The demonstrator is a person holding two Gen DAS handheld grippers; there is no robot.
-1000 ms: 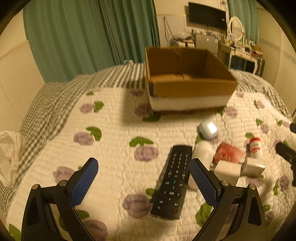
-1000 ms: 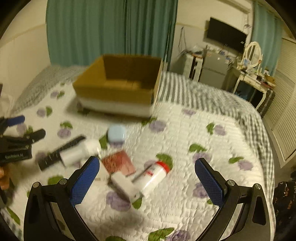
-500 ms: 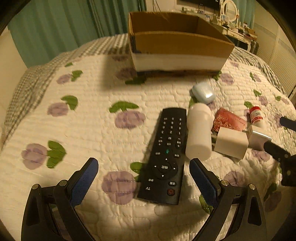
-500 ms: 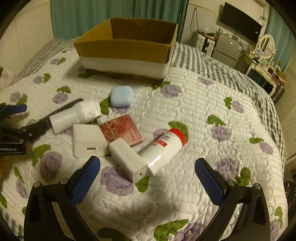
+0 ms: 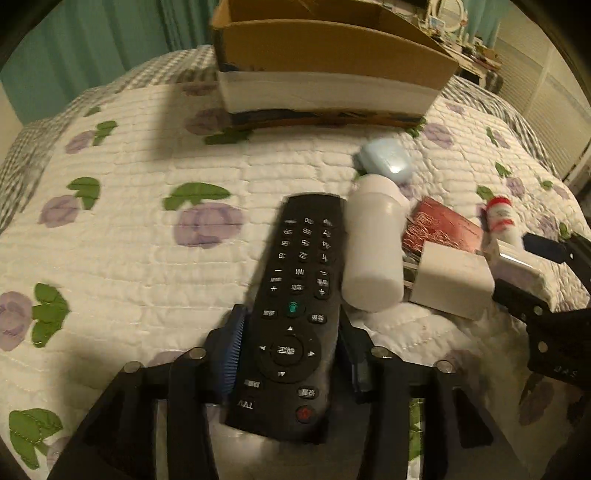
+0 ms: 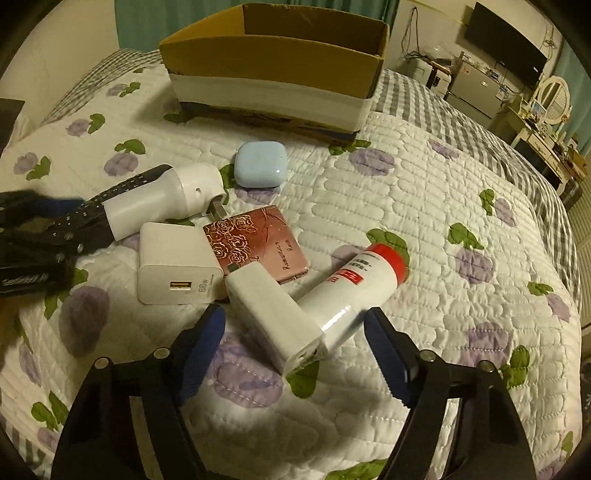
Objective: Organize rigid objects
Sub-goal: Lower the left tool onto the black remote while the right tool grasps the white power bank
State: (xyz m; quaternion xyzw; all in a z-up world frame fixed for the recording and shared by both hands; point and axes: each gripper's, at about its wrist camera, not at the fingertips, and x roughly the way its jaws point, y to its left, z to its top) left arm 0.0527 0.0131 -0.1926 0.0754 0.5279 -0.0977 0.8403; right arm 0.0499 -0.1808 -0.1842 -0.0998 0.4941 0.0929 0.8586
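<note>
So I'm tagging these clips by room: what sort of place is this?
Most likely a bedroom: the things lie on a quilted floral bedspread, with a vanity mirror on a dressing table and a wall-mounted TV behind.

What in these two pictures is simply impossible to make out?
- Inside of the cardboard box: hidden by its own front wall in both views.
- Near end of the remote: in the left wrist view, covered by the closing left tool.
- Label print on the red-capped bottle: too small and blurred.
- Underside of the pink case: white chargers overlap it.
</note>
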